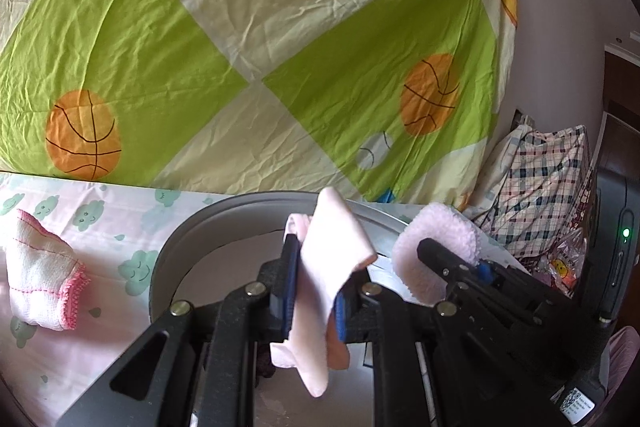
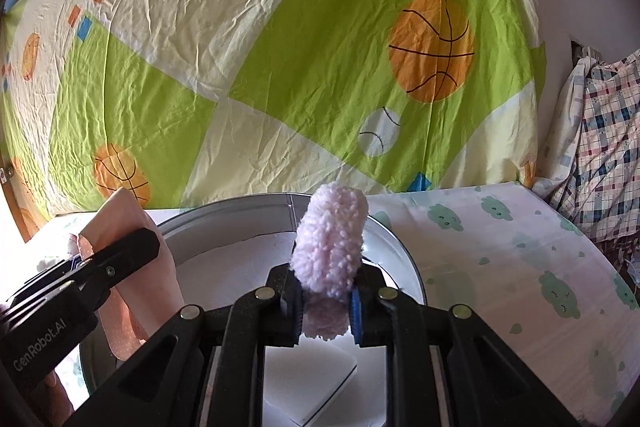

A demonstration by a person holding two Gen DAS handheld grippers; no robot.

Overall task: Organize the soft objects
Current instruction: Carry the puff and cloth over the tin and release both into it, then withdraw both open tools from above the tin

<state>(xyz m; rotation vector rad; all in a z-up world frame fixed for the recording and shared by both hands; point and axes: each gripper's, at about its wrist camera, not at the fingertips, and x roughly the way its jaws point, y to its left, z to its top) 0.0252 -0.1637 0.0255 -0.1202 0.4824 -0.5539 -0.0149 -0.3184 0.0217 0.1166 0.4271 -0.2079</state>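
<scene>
My left gripper is shut on a smooth pale pink cloth that droops over its fingers, held above a round grey bin. My right gripper is shut on a fluffy pale pink roll, also above the bin. In the left wrist view the right gripper with the fluffy roll is just to the right. In the right wrist view the left gripper with the pink cloth is at the left. A white knitted cloth with pink trim lies on the bed to the left.
The bin stands on a bed sheet printed with green clouds. A green and cream sheet with basketballs hangs behind. A white pad lies in the bin. A plaid bundle sits at the right, beside a dark device.
</scene>
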